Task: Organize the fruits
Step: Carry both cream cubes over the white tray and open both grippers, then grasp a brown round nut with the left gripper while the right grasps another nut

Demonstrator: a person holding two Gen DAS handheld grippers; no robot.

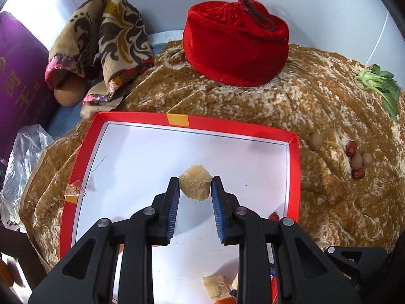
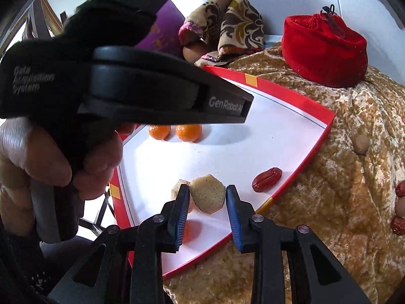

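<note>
Both tongs are carrying something over the red-rimmed white tray that sits on the gold velvet cloth covering the surface. The left tongs are clamped on a pale yellow, faceted chunk, held clear above the tray floor. The right tongs are closed on a second chunk, beige and angular, low over the tray's near corner, with another pale piece just beside it.

These chunks look hard and dry, more like crystalline sugar or dried fruit than anything juicy, so I judge them light, stiff and not easily crushed. Their flat facets give the pads something to bear on, and both grips sit across opposite faces near the widest part, which seems the right place. A grip on a sloping facet could make a piece squirt out sideways.

Already in the tray are two small oranges near the far side and a red date by the right rim. Those are rounder and smoother; the oranges would roll and want a hold across the middle.

Out on the cloth lie more dates and small brown nuts, well apart from the tray, not yet gathered.
</note>
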